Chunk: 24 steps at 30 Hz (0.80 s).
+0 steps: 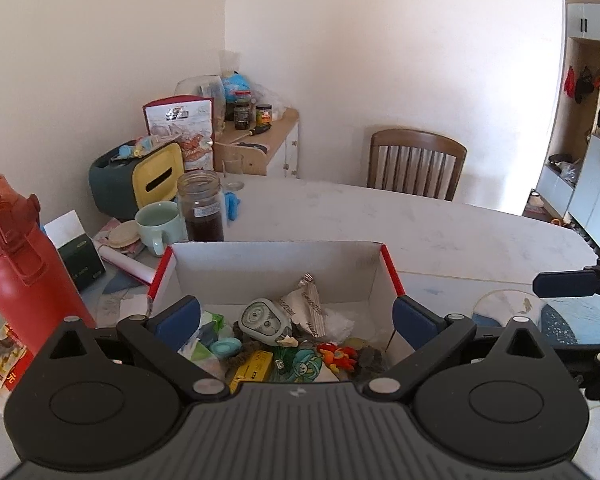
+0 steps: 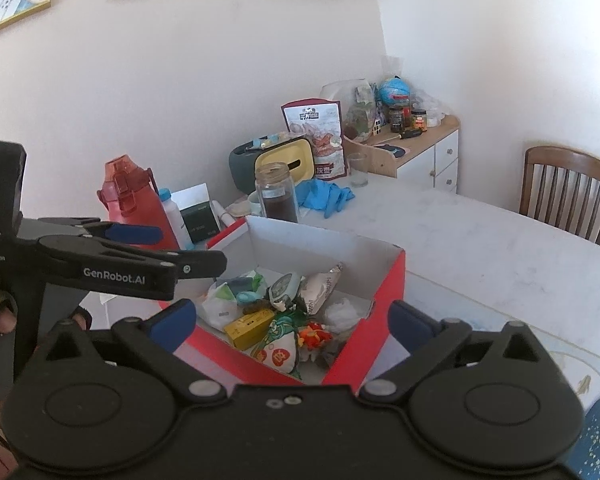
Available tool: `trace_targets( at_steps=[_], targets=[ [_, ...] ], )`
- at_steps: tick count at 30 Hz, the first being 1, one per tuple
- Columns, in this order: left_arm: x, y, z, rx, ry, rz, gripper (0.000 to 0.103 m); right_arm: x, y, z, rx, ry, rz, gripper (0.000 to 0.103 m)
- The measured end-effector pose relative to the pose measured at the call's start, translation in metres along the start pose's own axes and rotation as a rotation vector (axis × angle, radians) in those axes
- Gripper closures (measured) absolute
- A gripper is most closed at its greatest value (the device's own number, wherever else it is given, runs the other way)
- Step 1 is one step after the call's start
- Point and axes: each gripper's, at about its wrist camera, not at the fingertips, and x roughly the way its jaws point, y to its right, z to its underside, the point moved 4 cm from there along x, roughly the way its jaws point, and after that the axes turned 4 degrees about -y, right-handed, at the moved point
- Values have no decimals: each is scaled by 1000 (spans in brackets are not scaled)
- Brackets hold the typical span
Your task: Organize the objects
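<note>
We hover both grippers, left (image 1: 296, 316) and right (image 2: 292, 324), spread wide, empty; box (image 1: 276, 256) filled; bottle (image 1: 16, 256), mug (image 1: 158, 220), jar (image 1: 202, 204) remain out.

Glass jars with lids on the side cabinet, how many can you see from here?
2. A dark jar with a red lid stands beside the globe; a smaller jar with an orange label stands just right of it. Clutter behind may hide more.
</note>
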Motion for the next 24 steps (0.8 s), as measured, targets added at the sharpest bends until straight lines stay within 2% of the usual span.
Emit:
trace_targets(
  at_steps=[5, 14, 24],
  targets=[
    [-4, 2, 1, 6, 23, -36, 0, -2, 5, 0, 17, 9, 1, 1],
    [-10, 7, -1, 9, 38, -18, 0, 4, 12, 1, 33, 10, 49, 1],
    [-15, 11, 3, 17, 41, -22, 0, 6, 14, 4, 45, 5, 55, 1]
  ],
)
